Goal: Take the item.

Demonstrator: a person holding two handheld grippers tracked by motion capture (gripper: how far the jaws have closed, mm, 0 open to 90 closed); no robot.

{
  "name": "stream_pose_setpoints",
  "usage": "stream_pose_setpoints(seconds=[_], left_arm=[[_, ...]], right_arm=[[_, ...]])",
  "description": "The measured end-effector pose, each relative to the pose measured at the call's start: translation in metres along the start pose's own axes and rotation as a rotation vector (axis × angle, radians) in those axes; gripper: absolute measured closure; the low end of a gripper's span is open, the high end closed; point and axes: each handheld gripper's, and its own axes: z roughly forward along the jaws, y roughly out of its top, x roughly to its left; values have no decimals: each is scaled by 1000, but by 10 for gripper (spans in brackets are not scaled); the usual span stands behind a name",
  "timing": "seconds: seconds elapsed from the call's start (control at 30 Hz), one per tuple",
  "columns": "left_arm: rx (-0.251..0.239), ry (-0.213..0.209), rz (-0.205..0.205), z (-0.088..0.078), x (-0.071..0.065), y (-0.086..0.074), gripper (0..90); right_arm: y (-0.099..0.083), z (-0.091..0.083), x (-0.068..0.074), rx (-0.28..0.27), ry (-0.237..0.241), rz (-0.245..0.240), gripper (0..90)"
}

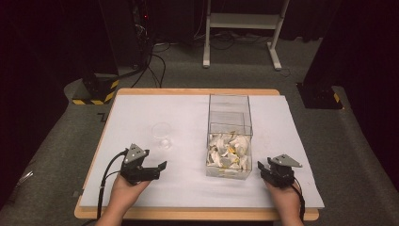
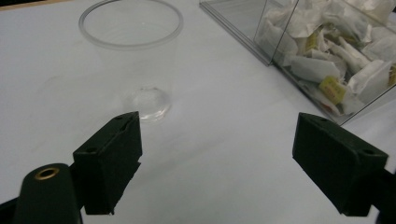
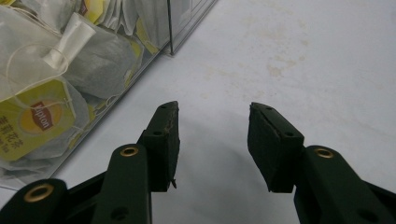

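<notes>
Both grippers hang empty: left gripper point(image 1: 162, 165) spread wide, right gripper point(image 1: 261, 166) partly spread beside teabag box point(image 1: 229, 141).

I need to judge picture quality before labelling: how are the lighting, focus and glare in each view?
High view: table evenly lit, surroundings dark, slightly soft. Left gripper view: clear cup faint against the white, its rim soft; box wall reflects a little. Right gripper view: tea bags slightly blurred behind clear plastic; jaws fairly sharp.
</notes>
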Motion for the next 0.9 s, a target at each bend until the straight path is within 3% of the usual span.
stream_pose_setpoints(seconds=[0.13, 0.57, 0.9], left_arm=[[9, -12, 28, 5, -7, 9, 161], [-3, -68, 49, 19, -31, 33, 163], [-9, -117, 88, 33, -54, 49, 170]], right_arm=[[0, 0, 0, 2, -2, 9, 532], [0, 0, -1, 11, 10, 17, 527], [0, 1, -1, 15, 20, 20, 523]])
